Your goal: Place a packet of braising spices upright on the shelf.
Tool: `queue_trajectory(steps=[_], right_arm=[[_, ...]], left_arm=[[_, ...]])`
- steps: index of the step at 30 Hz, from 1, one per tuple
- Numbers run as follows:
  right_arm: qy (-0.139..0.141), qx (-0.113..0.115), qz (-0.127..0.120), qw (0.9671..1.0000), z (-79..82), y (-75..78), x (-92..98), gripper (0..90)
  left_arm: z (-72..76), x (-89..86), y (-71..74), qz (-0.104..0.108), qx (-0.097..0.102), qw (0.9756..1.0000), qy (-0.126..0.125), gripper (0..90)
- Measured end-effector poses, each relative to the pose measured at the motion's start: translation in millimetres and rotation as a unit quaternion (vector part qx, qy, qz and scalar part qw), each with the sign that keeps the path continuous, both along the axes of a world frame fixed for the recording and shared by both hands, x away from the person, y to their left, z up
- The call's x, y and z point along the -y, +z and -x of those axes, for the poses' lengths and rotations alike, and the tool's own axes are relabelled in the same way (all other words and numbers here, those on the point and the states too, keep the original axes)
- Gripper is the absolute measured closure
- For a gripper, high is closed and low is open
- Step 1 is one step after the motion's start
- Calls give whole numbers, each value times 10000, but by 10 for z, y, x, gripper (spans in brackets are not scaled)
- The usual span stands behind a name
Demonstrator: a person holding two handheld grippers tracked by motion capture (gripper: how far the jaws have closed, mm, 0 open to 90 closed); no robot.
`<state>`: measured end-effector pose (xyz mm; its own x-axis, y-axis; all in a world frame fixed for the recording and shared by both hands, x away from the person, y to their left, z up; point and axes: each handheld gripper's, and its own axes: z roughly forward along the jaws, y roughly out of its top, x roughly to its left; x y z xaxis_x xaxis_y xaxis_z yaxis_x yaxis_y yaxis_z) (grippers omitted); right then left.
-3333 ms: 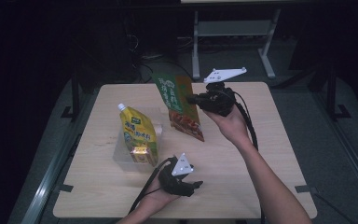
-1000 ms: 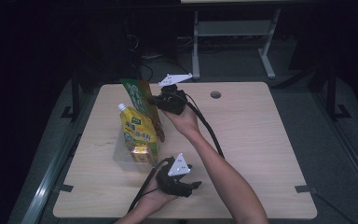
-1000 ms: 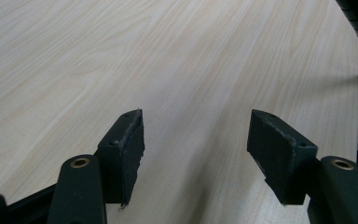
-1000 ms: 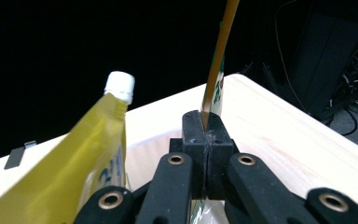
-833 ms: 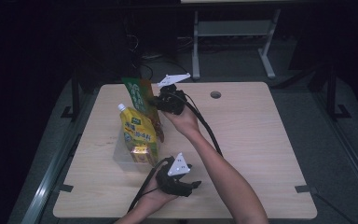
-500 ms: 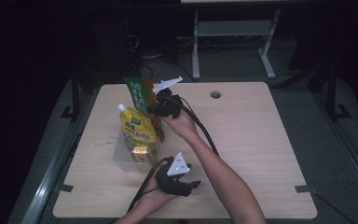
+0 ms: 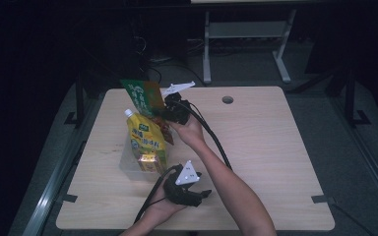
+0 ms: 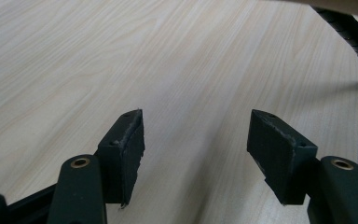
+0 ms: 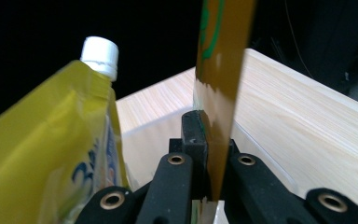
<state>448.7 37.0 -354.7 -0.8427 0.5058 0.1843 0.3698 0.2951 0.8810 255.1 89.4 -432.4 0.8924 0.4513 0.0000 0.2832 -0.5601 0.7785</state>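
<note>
Clamped tight on the flat green-and-brown packet (image 9: pixel 219 93), that's how I've got my right gripper (image 9: pixel 208 154) now, its jaws having just squeezed in a touch more with the packet's edge pinched between the pads. From the high view I see the packet (image 7: pixel 143 97) held up above the far-left part of the table (image 7: pixel 275 147), tilted, its lower end reaching down behind the yellow spouted pouch (image 7: pixel 146 142). That pouch stands upright in the clear plastic bin (image 7: pixel 128 164), white cap at the top, and the right gripper (image 7: pixel 170 109) hovers just beside it, over the bin's far side. In the right gripper view the yellow pouch (image 9: pixel 51 140) sits close on the left, cap up, with the pale wall of the bin (image 9: pixel 144 140) just behind my jaws. Over on the other side, my left gripper (image 8: pixel 196 154) has its jaws spread apart with nothing between them, bare wood grain underneath. High view puts that left gripper (image 7: pixel 189 189) low near the table's near edge, just in front of the bin, well apart from the packet.
</note>
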Motion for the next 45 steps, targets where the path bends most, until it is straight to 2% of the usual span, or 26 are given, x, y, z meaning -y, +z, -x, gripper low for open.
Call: queue_trajectory(steps=[5,10,20,25,32,37,41,45], right_arm=[[76,1,-171,9998,-18,-111,-31,895],[138,13,-122,9998,-30,-207,-38,894],[13,58,-100,9999,-85,-301,108,894],[-27,40,20,10000,-97,-335,157,893],[-70,-11,60,10000,-101,-354,184,886],[-223,-93,157,9996,-121,-350,222,792],[-179,-194,137,9996,-126,-347,265,721],[-139,-197,95,9997,-118,-313,300,658]], left_arm=[[-1,-1,-3,-7,10,10000,-18,361],[-4,-12,2,-9,23,10000,-10,361],[-3,4,-7,-8,17,10000,-4,360],[0,15,-12,-42,3,10000,-32,360],[-4,13,-13,-27,-1,10000,-17,360],[-4,4,-10,-22,3,10000,0,360],[-11,-3,-8,-14,-2,10000,13,360],[-22,-16,3,-49,20,10000,15,357]])
